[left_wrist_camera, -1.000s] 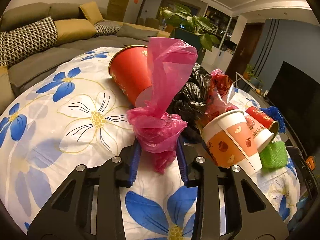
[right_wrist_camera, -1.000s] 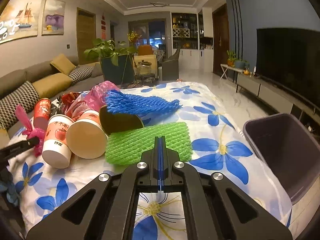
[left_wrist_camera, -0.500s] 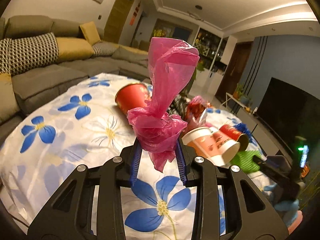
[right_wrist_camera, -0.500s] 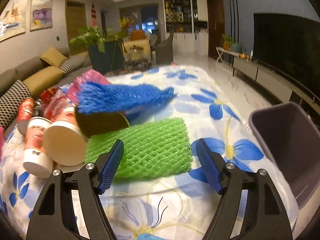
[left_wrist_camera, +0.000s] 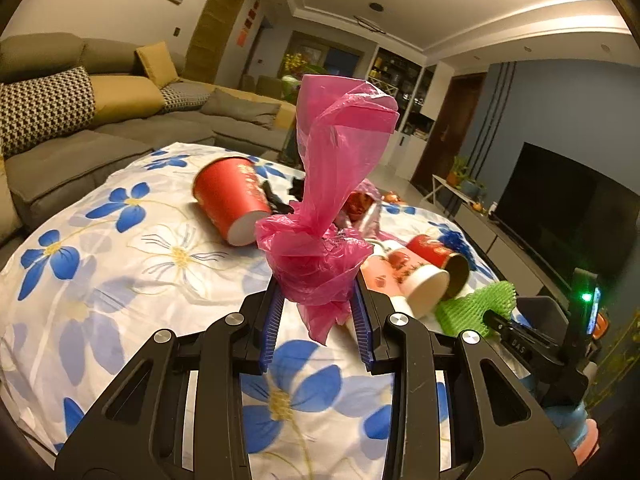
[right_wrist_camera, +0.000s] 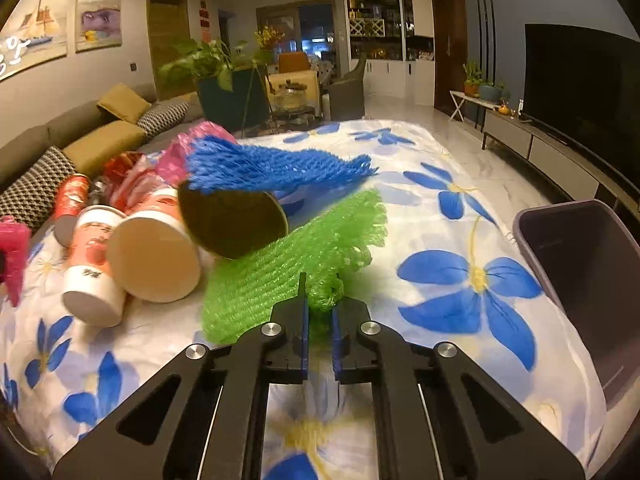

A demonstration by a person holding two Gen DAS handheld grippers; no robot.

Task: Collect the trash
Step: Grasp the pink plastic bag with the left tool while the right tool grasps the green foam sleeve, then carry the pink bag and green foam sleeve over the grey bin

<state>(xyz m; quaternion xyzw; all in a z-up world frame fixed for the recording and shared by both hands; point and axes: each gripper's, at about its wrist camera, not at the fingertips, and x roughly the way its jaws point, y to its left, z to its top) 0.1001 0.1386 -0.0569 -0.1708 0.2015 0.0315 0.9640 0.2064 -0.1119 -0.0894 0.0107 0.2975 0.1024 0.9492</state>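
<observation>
The left gripper (left_wrist_camera: 318, 312) is clenched on a knotted pink plastic bag (left_wrist_camera: 328, 200), its blue-padded fingers (left_wrist_camera: 273, 320) pressing the bunched lower part from both sides while the loose top of the bag stands tall above them. The bag is held up off the counter (left_wrist_camera: 120, 280), which is covered by a white cloth with blue flowers; the near-left stretch of that cloth lies bare out to its rounded edge, with the grey sofa (left_wrist_camera: 80, 152) beyond it.

The right gripper (right_wrist_camera: 319, 304) is grasping a green foam net sleeve (right_wrist_camera: 296, 256), a puckered corner of the mesh pinched between its nearly closed fingers (right_wrist_camera: 302, 320). The rest of the sleeve is lying on the cloth, its far edge tucked under a tipped paper cup with a dark inside (right_wrist_camera: 232, 220). A blue foam net (right_wrist_camera: 272, 166) is draped over that cup. Just left of it lie two more paper cups on their sides, a large one with its base toward the camera (right_wrist_camera: 154, 256) and a white one printed with apples (right_wrist_camera: 94, 264), touching each other. A large red cup (left_wrist_camera: 230, 200) lies on its side farther back.

To the right of the green sleeve the cloth is bare as far as the counter's right edge, where a dark purple bin (right_wrist_camera: 584, 264) stands just beside and below it, mouth open.
</observation>
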